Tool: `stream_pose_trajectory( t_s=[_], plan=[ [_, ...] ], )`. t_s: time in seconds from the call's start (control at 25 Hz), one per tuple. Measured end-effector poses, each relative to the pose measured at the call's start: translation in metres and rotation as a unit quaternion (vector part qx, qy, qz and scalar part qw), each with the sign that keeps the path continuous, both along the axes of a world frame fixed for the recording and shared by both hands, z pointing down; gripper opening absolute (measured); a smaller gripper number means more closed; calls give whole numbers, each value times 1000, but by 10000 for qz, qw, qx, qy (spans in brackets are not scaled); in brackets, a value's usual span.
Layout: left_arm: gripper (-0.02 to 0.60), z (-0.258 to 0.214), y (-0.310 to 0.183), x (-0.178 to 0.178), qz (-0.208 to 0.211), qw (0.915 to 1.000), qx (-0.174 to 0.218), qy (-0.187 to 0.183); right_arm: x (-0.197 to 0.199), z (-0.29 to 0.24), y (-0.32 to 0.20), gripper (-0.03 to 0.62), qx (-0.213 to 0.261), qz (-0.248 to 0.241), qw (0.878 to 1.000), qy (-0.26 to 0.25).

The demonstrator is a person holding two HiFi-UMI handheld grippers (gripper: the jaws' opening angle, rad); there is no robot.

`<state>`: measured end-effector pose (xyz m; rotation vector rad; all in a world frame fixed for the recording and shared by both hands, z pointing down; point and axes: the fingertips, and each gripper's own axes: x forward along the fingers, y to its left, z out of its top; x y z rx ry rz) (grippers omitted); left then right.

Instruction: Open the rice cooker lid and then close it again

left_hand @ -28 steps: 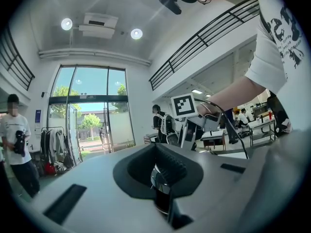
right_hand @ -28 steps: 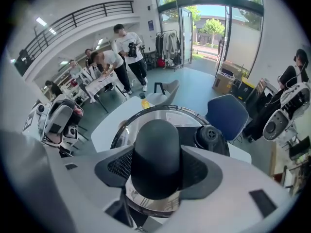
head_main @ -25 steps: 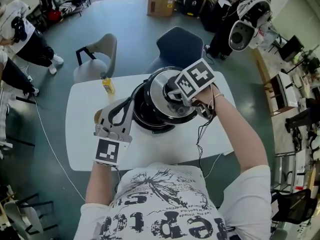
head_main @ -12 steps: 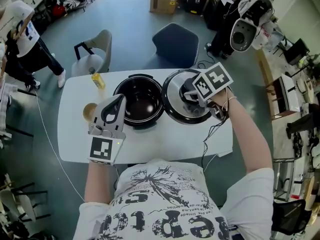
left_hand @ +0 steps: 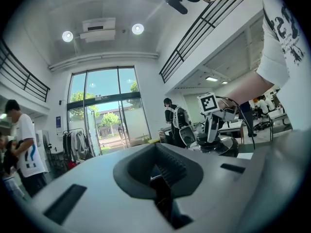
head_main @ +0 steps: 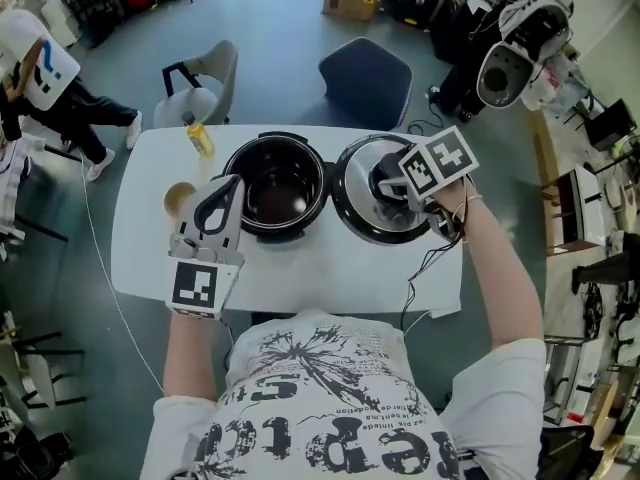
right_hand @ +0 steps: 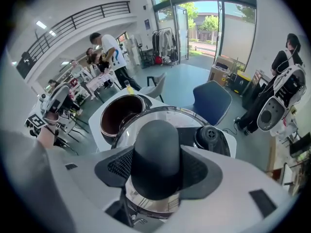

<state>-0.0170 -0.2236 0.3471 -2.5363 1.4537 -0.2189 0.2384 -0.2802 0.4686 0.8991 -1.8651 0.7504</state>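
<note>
Currently we are working at the white table (head_main: 300, 278), where the rice cooker (head_main: 232, 173) is standing near the middle with its dark inner bowl fully exposed. The opening half of the task therefore appears complete, and we judge that carrying the lid back over the bowl and seating it is what remains. We are holding the lid (head_main: 360, 208) just beside the cooker, on its right, with the two rims looking almost in contact. We cannot tell whether the lid is resting on the table or hanging just above it. It is showing as a round, polished metal dome with a dark outer ring and a black vent cap (right_hand: 211, 139) near one edge. We are pointing the right gripper (head_main: 388, 183) steeply down, and its jaws are pinching the lid's black knob (right_hand: 156, 154) from both sides. We are keeping the left gripper (head_main: 226, 188) level at the cooker's left side, with its jaws pressed together on nothing and apparently not touching the cooker.
</note>
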Motion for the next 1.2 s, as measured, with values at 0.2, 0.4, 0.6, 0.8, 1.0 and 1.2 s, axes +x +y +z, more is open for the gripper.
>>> stream_pose_trajectory(
  t_s=[0.2, 0.4, 0.6, 0.8, 1.0, 1.2],
  plan=[
    [12, -3, 5, -7, -53, 9999, 68, 125, -16, -4, 0, 293, 23, -70, 10000, -62],
    [12, 0, -2, -24, -76, 10000, -29, 55, -48, -12, -12, 293, 30, -186, 9997, -151],
    [12, -4, -6, -37, -53, 10000, -23, 55, -80, -24, -21, 293, 71, -310, 9993, -197],
    [12, -3, -14, -67, -63, 9999, -19, 110, -125, -27, -30, 293, 76, -452, 9988, -186],
    [12, -5, -21, -107, -139, 9998, -48, 129, -172, -26, -36, 293, 57, -515, 9985, -190],
    [12, -4, -25, -131, -75, 9998, -115, 115, -210, -23, -37, 293, 34, -573, 9983, -121]
  ],
)
